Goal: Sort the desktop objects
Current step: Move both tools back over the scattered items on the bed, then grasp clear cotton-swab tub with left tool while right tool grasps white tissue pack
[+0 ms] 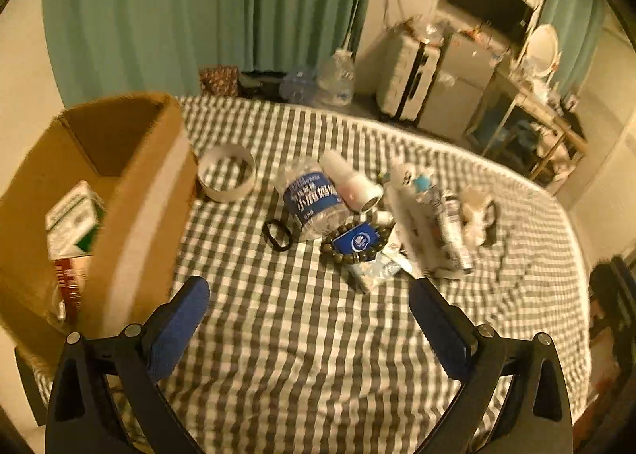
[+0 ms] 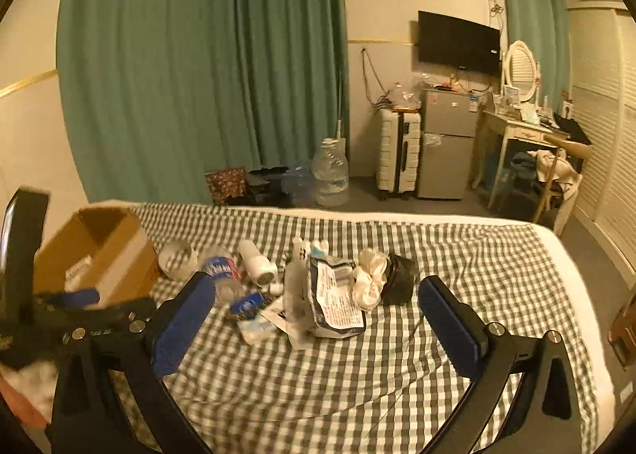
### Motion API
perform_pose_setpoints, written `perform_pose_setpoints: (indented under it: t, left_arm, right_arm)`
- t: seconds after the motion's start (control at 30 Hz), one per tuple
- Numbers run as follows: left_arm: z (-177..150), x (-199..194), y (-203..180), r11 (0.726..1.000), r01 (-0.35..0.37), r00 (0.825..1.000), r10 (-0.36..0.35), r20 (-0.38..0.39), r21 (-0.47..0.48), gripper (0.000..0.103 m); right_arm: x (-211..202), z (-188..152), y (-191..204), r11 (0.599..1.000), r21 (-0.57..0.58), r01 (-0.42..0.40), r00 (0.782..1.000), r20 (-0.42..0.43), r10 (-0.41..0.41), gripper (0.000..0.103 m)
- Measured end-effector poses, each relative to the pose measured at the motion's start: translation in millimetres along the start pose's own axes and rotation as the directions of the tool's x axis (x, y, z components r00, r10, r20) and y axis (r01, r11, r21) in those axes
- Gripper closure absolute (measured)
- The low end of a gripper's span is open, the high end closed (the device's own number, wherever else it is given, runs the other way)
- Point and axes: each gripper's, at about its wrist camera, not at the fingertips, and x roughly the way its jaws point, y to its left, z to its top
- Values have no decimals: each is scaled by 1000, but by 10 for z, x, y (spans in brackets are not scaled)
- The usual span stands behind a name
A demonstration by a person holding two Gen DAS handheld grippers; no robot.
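Observation:
A heap of small objects lies on the checked bedcover (image 1: 302, 354). It holds a crushed water bottle with a blue label (image 1: 312, 201), a white cylinder (image 1: 349, 181), a bead bracelet (image 1: 357, 243) around a blue card, a black hair tie (image 1: 277, 234), a white tape ring (image 1: 226, 175) and a printed pouch (image 2: 338, 295). A cardboard box (image 1: 131, 191) stands open at the left with a green-and-white carton (image 1: 73, 221) inside. My left gripper (image 1: 310, 287) is open and empty, short of the heap. My right gripper (image 2: 316, 281) is open and empty too, in front of the pouch.
The box (image 2: 115, 255) also shows at the left in the right wrist view, behind the left tool's black frame (image 2: 103, 313). White cloth (image 2: 369, 279) and a black bag (image 2: 401, 275) lie right of the pouch. Beyond the bed: water jug (image 2: 330, 171), suitcase (image 2: 399, 150), small fridge (image 2: 449, 144).

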Motion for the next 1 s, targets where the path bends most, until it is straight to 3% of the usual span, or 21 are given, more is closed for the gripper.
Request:
perform_pose_setpoints:
  t: [0.13,0.33,0.5,0.63,0.7,0.83,0.87,0.9,1.0]
  left_arm:
    - [117,459,-67,999,-37,999,37,-28,-29,0]
    - [386,1069,-65,994,-89,994,86,-61,-55,0]
    - [566,1451,103,985,-100,990,84,-115,-143,0]
    - [597,1753,234,979,-57,985,23,-173,-196,0]
    - [579,1864,266,976,-58,979,15,-205,-209,0]
    - [510,1943,242,982,-45,973,1,-232,-184,19]
    - [505,1945,232,985,-50,973,11,-231,-166,23]
    - [500,1935,215,988,-42,974,8,-227,-145,35]
    - [502,1890,213,994,-23,972,-3,-234,-110,38]
  right_arm:
    - [511,-133,-172,995,73,-61,994,-89,67,0]
    - [1177,-265,-279,978,170,-120,966,-209,154,0]
    - [1630,-315,-302,973,220,-73,947,-290,137,1]
    - [1861,-370,-326,977,210,-39,934,-340,110,1]
    - [1974,-408,-371,972,234,-33,917,-379,122,1]
    - [2118,-478,-434,960,277,-25,881,-447,152,18]
    - [2110,-486,-445,960,281,-22,883,-444,150,19]
    - [2088,-487,-452,959,283,-21,887,-438,148,24]
    - [1960,-493,-474,951,307,-48,890,-419,180,46]
